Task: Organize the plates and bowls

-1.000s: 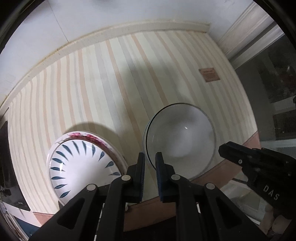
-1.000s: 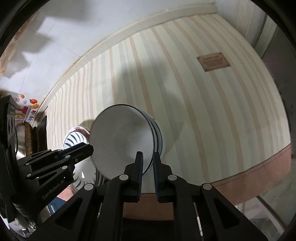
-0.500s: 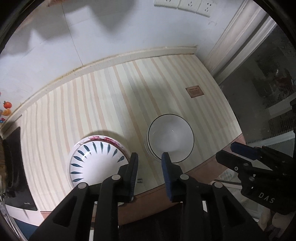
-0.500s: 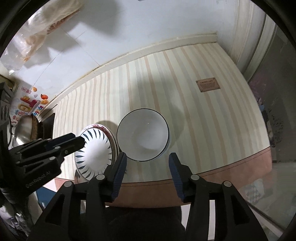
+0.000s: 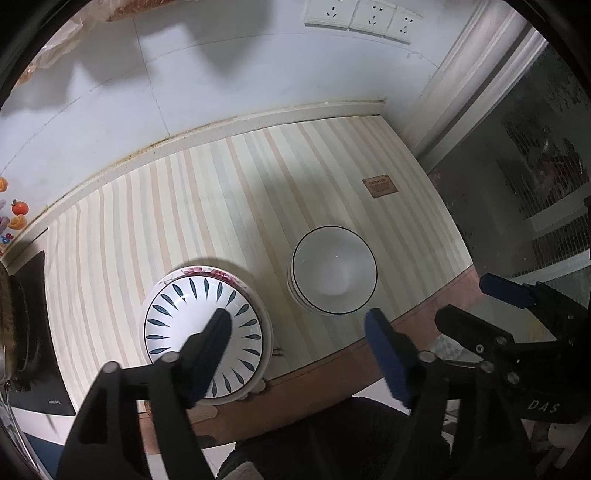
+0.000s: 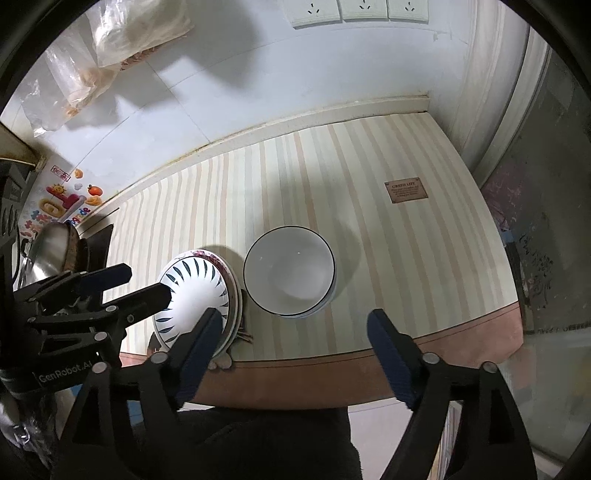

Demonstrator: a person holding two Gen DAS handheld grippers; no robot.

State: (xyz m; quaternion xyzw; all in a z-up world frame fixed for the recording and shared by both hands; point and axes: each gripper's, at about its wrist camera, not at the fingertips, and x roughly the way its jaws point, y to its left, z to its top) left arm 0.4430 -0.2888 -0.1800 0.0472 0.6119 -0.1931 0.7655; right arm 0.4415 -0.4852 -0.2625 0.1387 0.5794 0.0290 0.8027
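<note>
**Two stacks on the tabletop, both tongs spread and empty**

Two sets of tongs hang above the striped tabletop, pointing steeply down. The left tongs are opening, their blue-padded fingers spread wide with nothing between them. The right tongs are opening too, equally empty; in the left wrist view they show at the right edge, and the left tongs show at the left edge of the right wrist view.

The white bowl with a thin dark rim sits upright on the tabletop near its front edge, nested on at least one more bowl whose edge peeks out beneath it. Just to its left stands the stack of plates: the top one is white with dark blue leaf strokes around its rim, and under it a plate with a pink flowered rim shows at the far side. Bowl and plates stand close, side by side; in the right wrist view the bowl and the plates look nearly touching.

A small brown label lies flat on the tabletop, well behind the bowl. Wall sockets sit on the white wall above. A plastic bag hangs at the upper left.
</note>
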